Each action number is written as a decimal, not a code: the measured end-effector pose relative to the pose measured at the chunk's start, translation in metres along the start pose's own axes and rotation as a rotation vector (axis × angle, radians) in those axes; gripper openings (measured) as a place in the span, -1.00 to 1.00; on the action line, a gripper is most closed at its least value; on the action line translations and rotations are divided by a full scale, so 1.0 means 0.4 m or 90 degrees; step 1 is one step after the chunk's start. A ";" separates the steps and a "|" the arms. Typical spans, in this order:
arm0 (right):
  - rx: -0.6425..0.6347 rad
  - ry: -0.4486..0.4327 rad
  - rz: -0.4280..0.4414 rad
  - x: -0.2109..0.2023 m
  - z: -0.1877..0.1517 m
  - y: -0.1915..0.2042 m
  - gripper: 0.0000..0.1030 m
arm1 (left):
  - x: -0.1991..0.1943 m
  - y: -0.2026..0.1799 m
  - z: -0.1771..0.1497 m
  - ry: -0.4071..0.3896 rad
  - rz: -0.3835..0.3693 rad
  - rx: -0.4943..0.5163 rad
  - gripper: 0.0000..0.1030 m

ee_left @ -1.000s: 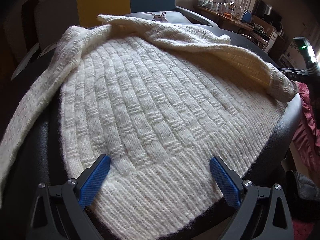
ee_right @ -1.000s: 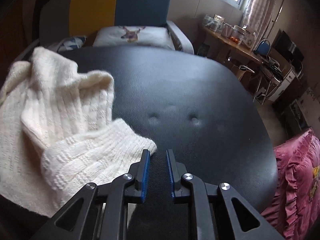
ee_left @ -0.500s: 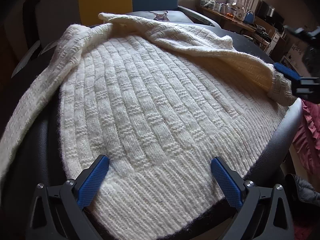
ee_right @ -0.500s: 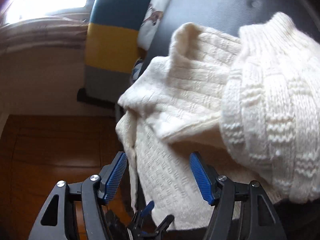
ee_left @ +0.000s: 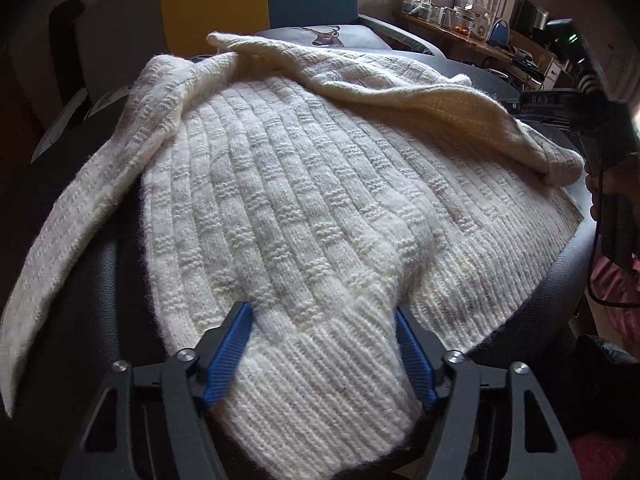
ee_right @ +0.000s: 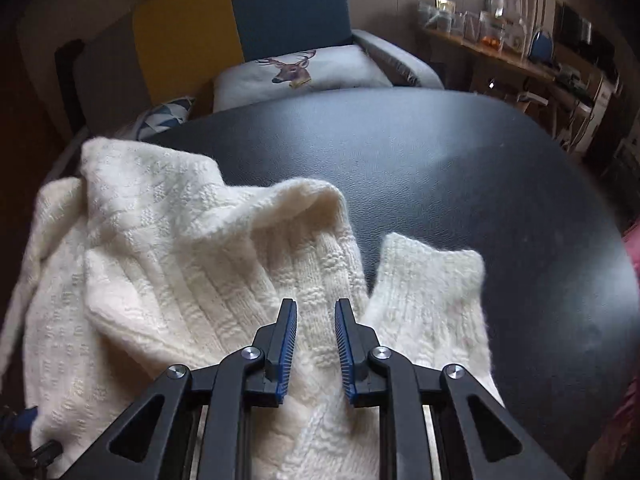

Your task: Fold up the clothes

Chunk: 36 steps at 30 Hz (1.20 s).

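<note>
Sweater (ee_left: 304, 200) hem bunches between the left tool's (ee_left: 324, 336) pads.

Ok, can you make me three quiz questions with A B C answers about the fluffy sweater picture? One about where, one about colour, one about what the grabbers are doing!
1. Where does the sweater lie?
A. black table
B. floor
C. shelf

2. What colour are the gripper pads?
A. red
B. blue
C. green

3. What is the left gripper doing?
A. hanging empty
B. bunching the ribbed hem
C. holding a pillow

Answers: 1 A, knit spreads over the dark top. 2 B, blue ridged pads show. 3 B, hem fabric is gathered between its fingers.
</note>
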State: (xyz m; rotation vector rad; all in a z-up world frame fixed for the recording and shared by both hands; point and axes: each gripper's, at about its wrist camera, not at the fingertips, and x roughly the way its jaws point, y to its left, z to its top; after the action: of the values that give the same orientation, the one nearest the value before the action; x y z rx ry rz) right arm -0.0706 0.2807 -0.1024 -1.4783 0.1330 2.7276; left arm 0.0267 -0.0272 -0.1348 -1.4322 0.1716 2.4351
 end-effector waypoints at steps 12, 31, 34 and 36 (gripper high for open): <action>-0.332 0.073 0.194 -0.063 0.031 0.206 -0.37 | -0.009 0.074 0.241 -0.041 -0.115 -0.092 0.16; -0.459 0.037 -0.070 0.036 -0.010 0.206 -0.78 | 0.119 -0.058 0.188 -0.006 -0.046 0.084 0.21; -0.425 0.021 -0.084 0.024 0.028 0.169 -0.79 | 0.099 -0.049 0.158 -0.014 -0.049 0.098 0.10; -0.401 0.010 -0.092 0.016 0.054 0.145 -0.79 | 0.079 -0.032 0.143 -0.014 -0.071 0.095 -0.05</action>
State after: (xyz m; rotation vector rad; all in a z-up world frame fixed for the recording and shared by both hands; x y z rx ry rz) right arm -0.0962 0.2248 -0.0925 -1.5343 -0.8714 2.7621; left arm -0.0311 0.0060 -0.1334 -1.3143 0.2563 2.2951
